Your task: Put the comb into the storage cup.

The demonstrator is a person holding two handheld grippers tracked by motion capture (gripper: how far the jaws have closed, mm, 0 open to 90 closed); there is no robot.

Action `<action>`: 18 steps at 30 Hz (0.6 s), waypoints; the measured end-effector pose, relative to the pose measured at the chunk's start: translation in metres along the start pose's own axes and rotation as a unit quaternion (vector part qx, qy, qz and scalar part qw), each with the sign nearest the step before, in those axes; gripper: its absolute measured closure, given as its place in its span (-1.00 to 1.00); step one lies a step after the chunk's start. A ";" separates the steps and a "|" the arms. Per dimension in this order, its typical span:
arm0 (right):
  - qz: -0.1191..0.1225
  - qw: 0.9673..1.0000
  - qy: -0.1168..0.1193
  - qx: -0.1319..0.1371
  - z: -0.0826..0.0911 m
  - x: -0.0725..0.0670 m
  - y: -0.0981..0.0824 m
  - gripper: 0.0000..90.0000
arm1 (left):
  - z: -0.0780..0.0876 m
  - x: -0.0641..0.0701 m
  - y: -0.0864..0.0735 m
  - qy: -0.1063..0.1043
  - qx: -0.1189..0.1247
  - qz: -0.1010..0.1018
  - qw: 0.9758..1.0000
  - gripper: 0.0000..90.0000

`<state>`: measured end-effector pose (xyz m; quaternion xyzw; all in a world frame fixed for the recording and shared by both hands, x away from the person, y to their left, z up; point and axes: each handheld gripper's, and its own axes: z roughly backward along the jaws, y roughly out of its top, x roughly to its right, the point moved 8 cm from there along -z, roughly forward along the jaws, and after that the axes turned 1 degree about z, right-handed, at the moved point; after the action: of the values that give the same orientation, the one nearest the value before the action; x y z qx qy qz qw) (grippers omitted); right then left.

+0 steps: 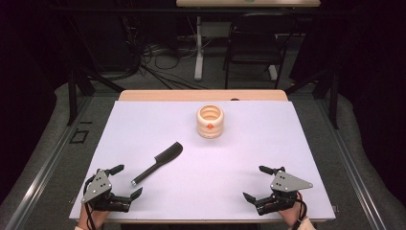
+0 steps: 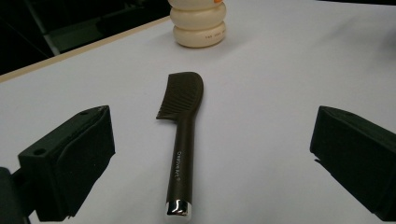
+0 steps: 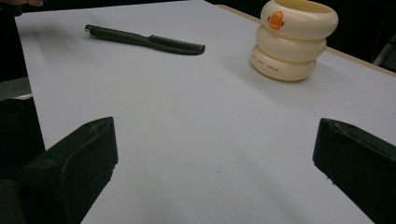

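A black comb with a silver-tipped handle lies flat on the white table cover, slanting from near left to far right. A cream ringed cup with an orange mark stands upright beyond it. My left gripper rests open at the near left corner, its jaws wide apart with the comb straight ahead and the cup behind. At the near right, my right gripper is open and holds nothing; in its view the comb lies far left and the cup stands far right.
The white cover spans a wooden table whose far edge shows. Beyond it are a black chair, a table leg and cables on the floor. Dark stand legs flank the table's left.
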<state>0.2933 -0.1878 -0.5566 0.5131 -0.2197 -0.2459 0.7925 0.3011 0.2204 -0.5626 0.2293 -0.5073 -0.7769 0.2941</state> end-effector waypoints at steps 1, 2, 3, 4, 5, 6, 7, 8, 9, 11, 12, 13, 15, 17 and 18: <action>0.000 1.000 0.000 0.000 0.000 0.000 0.000 -1.00 | 0.000 0.000 0.001 0.000 -0.002 0.000 1.000 -1.00; -0.001 1.000 0.000 -0.002 0.000 0.000 -0.001 -1.00 | -0.001 0.000 0.001 0.001 -0.004 -0.002 1.000 -1.00; -0.002 1.000 -0.001 -0.002 0.000 0.000 -0.001 -1.00 | -0.002 0.000 0.001 0.000 -0.008 -0.003 1.000 -1.00; -0.002 1.000 -0.001 -0.002 0.000 0.000 -0.001 -1.00 | -0.002 0.000 0.001 0.000 -0.008 -0.003 1.000 -1.00; -0.001 1.000 0.000 -0.001 0.000 0.000 0.000 -1.00 | -0.003 0.001 0.001 -0.002 -0.010 -0.001 1.000 -1.00; 0.001 1.000 0.000 -0.002 0.000 0.000 -0.001 -1.00 | -0.004 0.002 0.003 -0.006 -0.014 -0.001 1.000 -1.00; 0.001 1.000 0.000 -0.002 0.000 0.000 -0.001 -1.00 | -0.004 0.002 0.003 -0.006 -0.014 -0.001 1.000 -1.00; 0.001 1.000 0.001 -0.002 -0.001 0.000 -0.001 -1.00 | -0.005 0.002 0.003 -0.005 -0.016 -0.004 1.000 -1.00; 0.000 1.000 0.001 -0.003 -0.001 0.000 -0.001 -1.00 | -0.006 0.002 0.004 -0.006 -0.017 -0.002 1.000 -1.00; 0.001 1.000 0.001 -0.003 -0.001 0.000 -0.001 -1.00 | -0.008 0.002 0.004 -0.004 -0.023 -0.007 1.000 -1.00; 0.000 1.000 0.002 -0.003 -0.001 -0.001 -0.001 -1.00 | -0.009 0.003 0.004 -0.003 -0.026 -0.006 1.000 -1.00; 0.000 1.000 0.002 -0.003 -0.001 -0.001 -0.001 -1.00 | -0.009 0.003 0.004 -0.003 -0.026 -0.006 1.000 -1.00; -0.001 1.000 0.002 -0.006 -0.001 0.000 -0.002 -1.00 | -0.011 0.002 0.005 -0.002 -0.030 -0.005 1.000 -1.00; -0.002 1.000 0.002 -0.005 -0.001 0.000 -0.002 -1.00 | -0.012 0.002 0.005 -0.003 -0.031 -0.005 1.000 -1.00; -0.002 1.000 0.002 -0.005 -0.001 0.000 -0.002 -1.00 | -0.014 0.002 0.006 -0.003 -0.032 -0.006 0.999 -1.00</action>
<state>0.2935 -0.1873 -0.5588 0.5100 -0.2153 -0.2475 0.7951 0.3101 0.2083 -0.5619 0.2208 -0.4818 -0.7950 0.2951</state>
